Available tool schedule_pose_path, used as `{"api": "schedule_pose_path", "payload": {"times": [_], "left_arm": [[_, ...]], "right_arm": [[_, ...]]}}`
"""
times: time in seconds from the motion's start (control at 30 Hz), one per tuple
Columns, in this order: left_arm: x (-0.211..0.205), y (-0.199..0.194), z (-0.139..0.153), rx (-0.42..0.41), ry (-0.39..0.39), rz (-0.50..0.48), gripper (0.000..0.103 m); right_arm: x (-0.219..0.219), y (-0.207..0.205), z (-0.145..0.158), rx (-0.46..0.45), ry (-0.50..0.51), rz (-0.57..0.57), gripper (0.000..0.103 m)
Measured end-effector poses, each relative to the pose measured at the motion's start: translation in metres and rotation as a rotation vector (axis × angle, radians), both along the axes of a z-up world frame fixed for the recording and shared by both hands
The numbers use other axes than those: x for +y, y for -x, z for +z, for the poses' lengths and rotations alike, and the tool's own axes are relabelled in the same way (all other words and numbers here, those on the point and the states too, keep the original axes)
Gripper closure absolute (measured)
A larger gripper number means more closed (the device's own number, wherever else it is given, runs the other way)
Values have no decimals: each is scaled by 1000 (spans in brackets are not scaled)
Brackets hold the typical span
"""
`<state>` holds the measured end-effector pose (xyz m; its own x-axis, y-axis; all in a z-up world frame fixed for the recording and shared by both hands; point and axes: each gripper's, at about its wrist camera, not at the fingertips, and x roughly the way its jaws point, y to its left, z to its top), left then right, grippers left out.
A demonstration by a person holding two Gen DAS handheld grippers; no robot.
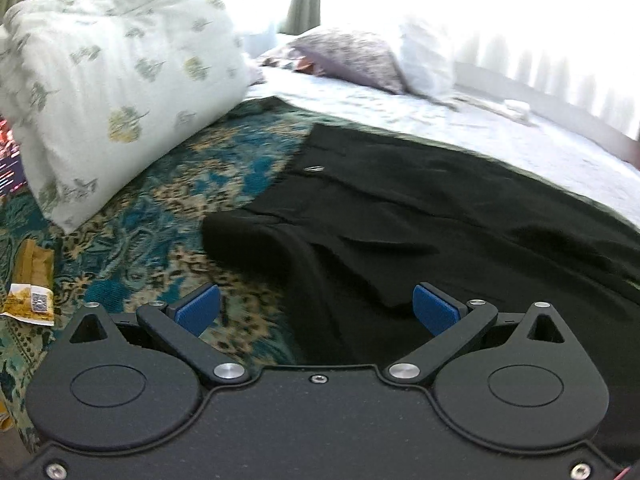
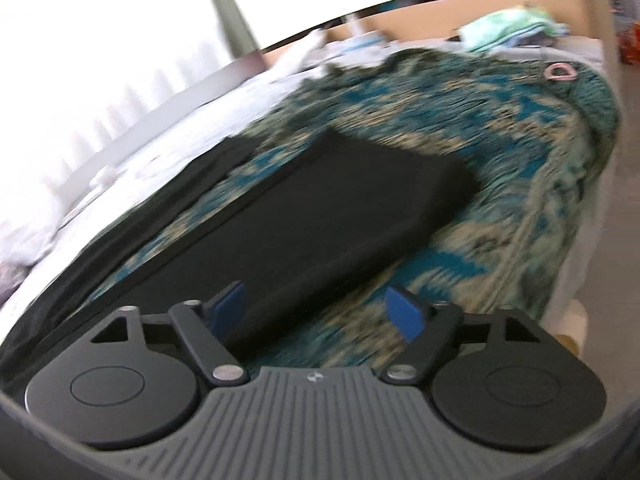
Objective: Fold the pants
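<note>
So the biggest thing here is the bed itself, covered by the teal patterned blanket, and the black pants are spread flat on it. From my left gripper the waist end sits around 12 o'clock and the fabric runs off toward 3 o'clock. From my right gripper I see the two legs splayed apart with a strip of blanket between them, the nearer one heading up to 1 o'clock.

Both tools have their jaws spread wide and neither has hold of anything. The blue pads on the left hover over the near edge of the cloth, not pinching it.

What worries me, big to small:

- The legs aren't stacked yet, so if I grab only one layer the fold will come out lopsided.
- The blanket is soft and bumpy, so I could easily pinch it along with the pants and drag the whole thing.
- The big leaf-print pillow at 10 o'clock is close to the waistband and could get in the way of a swing.
- That little yellow packet at 9 o'clock might get knocked.

Both views are blurry, so my aim is a guess.
</note>
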<state>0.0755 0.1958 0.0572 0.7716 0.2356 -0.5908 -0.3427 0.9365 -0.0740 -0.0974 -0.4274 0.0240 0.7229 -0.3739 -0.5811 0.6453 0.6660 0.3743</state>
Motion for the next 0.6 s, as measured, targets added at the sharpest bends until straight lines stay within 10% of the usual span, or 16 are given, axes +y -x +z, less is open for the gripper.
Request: {"api": "schedule_pose_path", "payload": {"times": [0.6], "left_arm": [[39,-46,-40,25,93,190,0]], "right_arm": [[-52,-41,-8,112,128,-117,37]]}}
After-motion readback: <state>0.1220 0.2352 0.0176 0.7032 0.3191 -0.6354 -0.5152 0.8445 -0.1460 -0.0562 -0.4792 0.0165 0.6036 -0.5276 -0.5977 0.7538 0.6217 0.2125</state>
